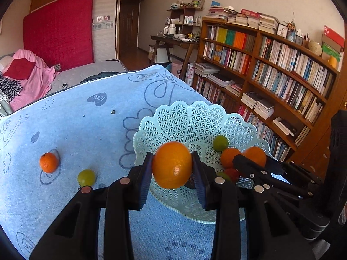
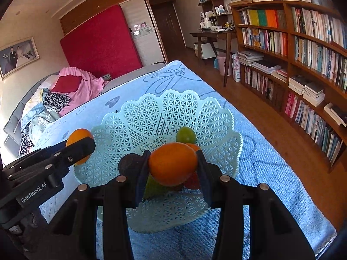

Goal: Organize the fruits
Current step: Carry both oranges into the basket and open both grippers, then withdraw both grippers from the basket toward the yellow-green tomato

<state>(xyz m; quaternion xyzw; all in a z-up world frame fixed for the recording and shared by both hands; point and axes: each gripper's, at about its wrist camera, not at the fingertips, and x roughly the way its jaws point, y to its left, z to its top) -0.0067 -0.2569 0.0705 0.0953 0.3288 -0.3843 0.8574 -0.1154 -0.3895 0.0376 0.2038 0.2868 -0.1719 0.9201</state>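
Observation:
My left gripper [image 1: 172, 158] is shut on a large orange [image 1: 172, 169], held over the near left rim of a pale mint lattice basket [image 1: 195, 119]. My right gripper [image 2: 173, 153] is shut on another orange [image 2: 172, 166], above the basket's [image 2: 151, 112] inside. Lying in the basket are a green fruit [image 2: 185, 135], an orange [image 1: 229, 157], a red fruit [image 1: 232, 173] and a dark round fruit [image 2: 130, 164]. On the blue towel [image 1: 86, 125], to the left, sit a small orange [image 1: 48, 162] and a green fruit [image 1: 86, 177].
The towel covers a table whose right edge drops to a wooden floor [image 2: 260, 99]. A long bookshelf [image 1: 282, 69] lines the right wall. A bed with pink bedding [image 1: 30, 75] lies behind the table on the left. The two grippers are close together over the basket.

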